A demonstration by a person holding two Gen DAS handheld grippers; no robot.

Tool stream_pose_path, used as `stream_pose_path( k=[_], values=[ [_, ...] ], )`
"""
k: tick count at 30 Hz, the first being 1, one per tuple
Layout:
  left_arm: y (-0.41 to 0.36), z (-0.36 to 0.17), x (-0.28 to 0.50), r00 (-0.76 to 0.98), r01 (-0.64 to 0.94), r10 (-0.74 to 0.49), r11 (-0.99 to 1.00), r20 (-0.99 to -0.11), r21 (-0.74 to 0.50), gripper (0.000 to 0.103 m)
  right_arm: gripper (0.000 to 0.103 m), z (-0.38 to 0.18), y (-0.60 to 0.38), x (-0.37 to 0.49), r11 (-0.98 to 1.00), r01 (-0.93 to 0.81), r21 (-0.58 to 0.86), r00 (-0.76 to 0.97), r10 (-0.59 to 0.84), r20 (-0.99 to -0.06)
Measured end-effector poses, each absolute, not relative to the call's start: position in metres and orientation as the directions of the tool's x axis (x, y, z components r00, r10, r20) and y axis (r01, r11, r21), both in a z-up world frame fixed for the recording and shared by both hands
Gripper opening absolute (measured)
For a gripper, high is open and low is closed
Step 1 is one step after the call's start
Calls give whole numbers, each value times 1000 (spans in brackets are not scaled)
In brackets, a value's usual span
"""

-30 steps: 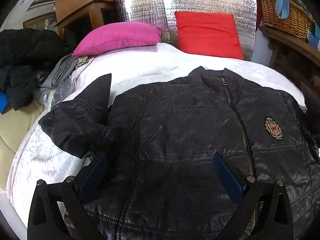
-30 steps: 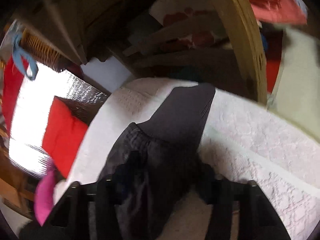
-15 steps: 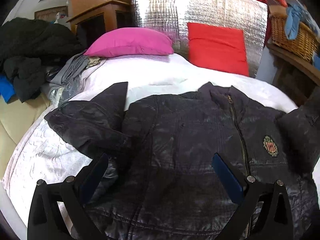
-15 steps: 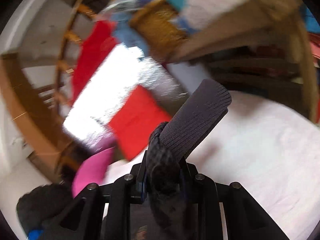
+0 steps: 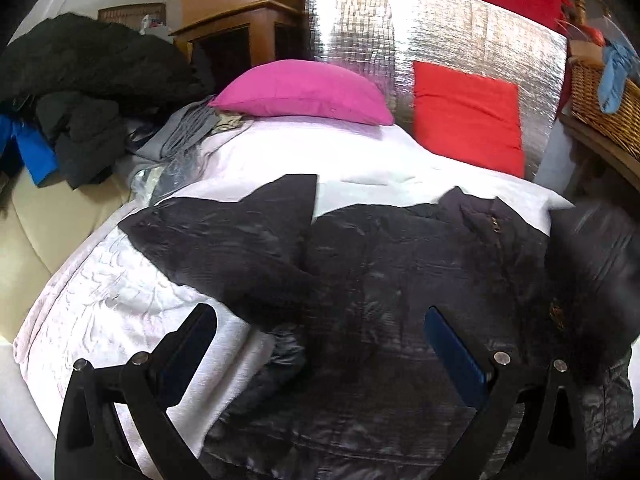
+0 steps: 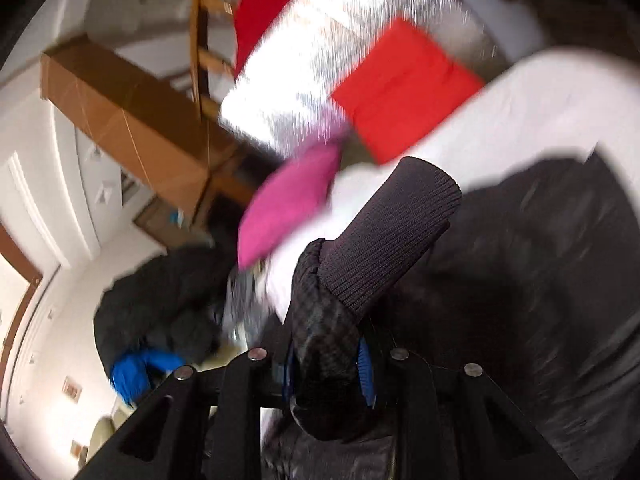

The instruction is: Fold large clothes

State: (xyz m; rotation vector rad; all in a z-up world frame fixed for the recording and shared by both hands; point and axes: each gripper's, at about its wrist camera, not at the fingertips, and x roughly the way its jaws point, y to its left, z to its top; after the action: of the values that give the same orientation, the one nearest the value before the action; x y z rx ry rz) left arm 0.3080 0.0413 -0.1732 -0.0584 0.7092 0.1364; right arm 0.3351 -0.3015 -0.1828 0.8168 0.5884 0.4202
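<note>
A dark quilted jacket (image 5: 400,280) lies front-up on the white bedspread (image 5: 120,300), zip up the middle, its left sleeve (image 5: 240,240) spread out to the left. My left gripper (image 5: 320,320) hovers open above the jacket's lower left part with nothing between its blue pads. In the right wrist view, my right gripper (image 6: 326,360) clamps the jacket's other sleeve just below its ribbed cuff (image 6: 392,232), which sticks up past the fingers; its jaws are opening slightly with the sleeve still between them. That raised sleeve (image 5: 592,264) shows blurred at the right of the left wrist view.
A pink pillow (image 5: 304,92) and a red cushion (image 5: 468,116) lean against a silver foil panel (image 5: 400,32) at the head of the bed. A heap of dark clothes (image 5: 80,80) lies at the left. A wicker basket (image 5: 600,96) stands on a shelf at the right.
My right gripper closed on the sleeve, lifted it off the bed and swung it round over the jacket. My left gripper drifted left and up a little, staying open.
</note>
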Motion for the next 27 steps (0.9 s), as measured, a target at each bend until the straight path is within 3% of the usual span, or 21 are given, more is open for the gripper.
stream_pose_path(
  k=[2, 5, 12, 18, 22, 27],
  values=[
    [50, -173, 308, 747, -161, 109, 987, -656, -20, 103, 36, -205, -286, 353, 594, -91, 799, 693, 614, -378],
    [61, -173, 310, 741, -183, 113, 982, -662, -37, 103, 82, -229, -264, 366, 566, -47, 823, 584, 684, -437],
    [66, -169, 308, 751, -157, 47, 982, -659, -108, 103, 82, -201, -276, 344, 521, -173, 836, 590, 734, -336],
    [52, -160, 300, 778, -65, -49, 985, -626, -158, 103, 82, -192, -353, 310, 714, 69, 697, 758, 417, -502],
    [56, -174, 314, 721, -89, -49, 983, -691, -162, 103, 82, -206, -411, 304, 693, 224, 685, 785, 288, -548],
    [75, -205, 329, 609, -140, -92, 965, -788, -221, 101, 81, -227, -449, 317, 650, 326, 686, 769, 240, -593]
  ],
)
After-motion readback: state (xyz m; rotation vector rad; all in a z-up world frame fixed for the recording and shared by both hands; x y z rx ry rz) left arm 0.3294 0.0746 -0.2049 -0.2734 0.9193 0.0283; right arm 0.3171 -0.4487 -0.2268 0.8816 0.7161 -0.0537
